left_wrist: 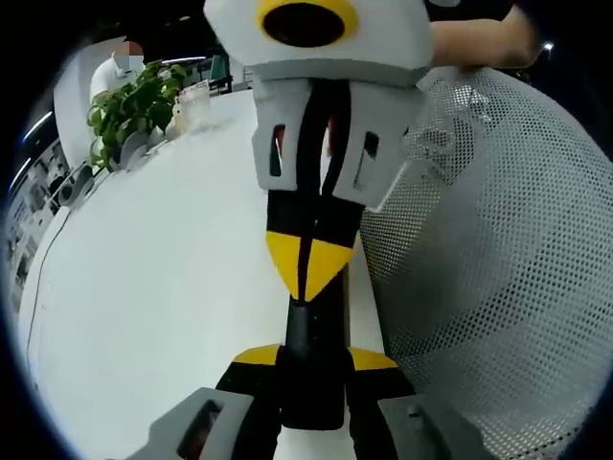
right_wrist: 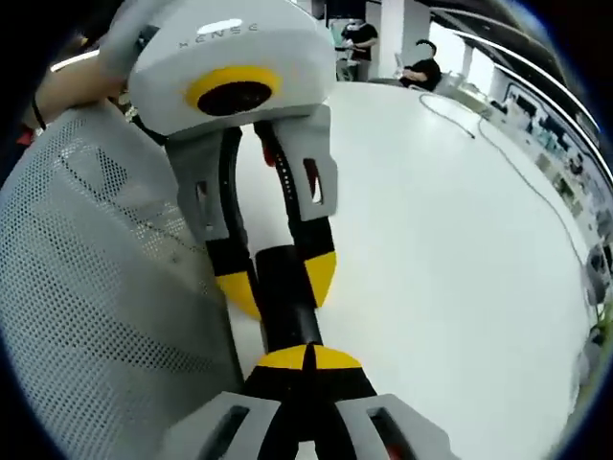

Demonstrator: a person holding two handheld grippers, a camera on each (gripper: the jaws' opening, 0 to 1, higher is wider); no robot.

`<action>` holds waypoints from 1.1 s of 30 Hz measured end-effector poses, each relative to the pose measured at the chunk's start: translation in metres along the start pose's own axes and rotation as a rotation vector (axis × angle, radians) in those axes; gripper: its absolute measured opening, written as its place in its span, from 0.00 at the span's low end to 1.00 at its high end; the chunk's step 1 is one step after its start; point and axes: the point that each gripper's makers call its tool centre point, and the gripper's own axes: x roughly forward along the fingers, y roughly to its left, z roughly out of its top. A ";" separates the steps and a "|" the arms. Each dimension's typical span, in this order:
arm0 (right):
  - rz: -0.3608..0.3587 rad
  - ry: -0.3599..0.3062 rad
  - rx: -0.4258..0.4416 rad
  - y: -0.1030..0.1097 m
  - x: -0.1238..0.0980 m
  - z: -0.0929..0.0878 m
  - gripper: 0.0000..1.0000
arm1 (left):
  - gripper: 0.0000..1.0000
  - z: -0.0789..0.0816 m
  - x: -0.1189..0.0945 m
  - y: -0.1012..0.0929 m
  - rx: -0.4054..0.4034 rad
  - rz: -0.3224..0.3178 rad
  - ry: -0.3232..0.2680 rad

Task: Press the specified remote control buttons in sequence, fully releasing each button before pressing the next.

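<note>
A slim black remote (left_wrist: pixel 312 337) lies lengthwise between the two grippers, above the edge of a white table (left_wrist: pixel 163 287). My left gripper (left_wrist: pixel 312 360) is shut on its near end, one yellow tip on each side. My right gripper (left_wrist: pixel 306 264) comes in from the top with its yellow tips closed together, resting on the remote's upper face. In the right gripper view the right gripper (right_wrist: pixel 306 360) is shut, its joined tips on the remote (right_wrist: pixel 287 302). The left gripper (right_wrist: pixel 278 278) clamps the remote's far end. No buttons can be made out.
A grey mesh chair back (left_wrist: pixel 488 278) stands close beside the table's edge, also seen as the mesh chair back (right_wrist: pixel 105 278). A potted plant (left_wrist: pixel 129 105) and a clear cup (left_wrist: pixel 196 101) sit at the far end. A cable (right_wrist: pixel 498 153) runs across the table; people (right_wrist: pixel 421 67) sit far off.
</note>
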 end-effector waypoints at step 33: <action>0.006 0.110 0.074 -0.006 0.004 0.000 0.00 | 0.25 0.000 0.000 0.000 -0.015 -0.001 -0.012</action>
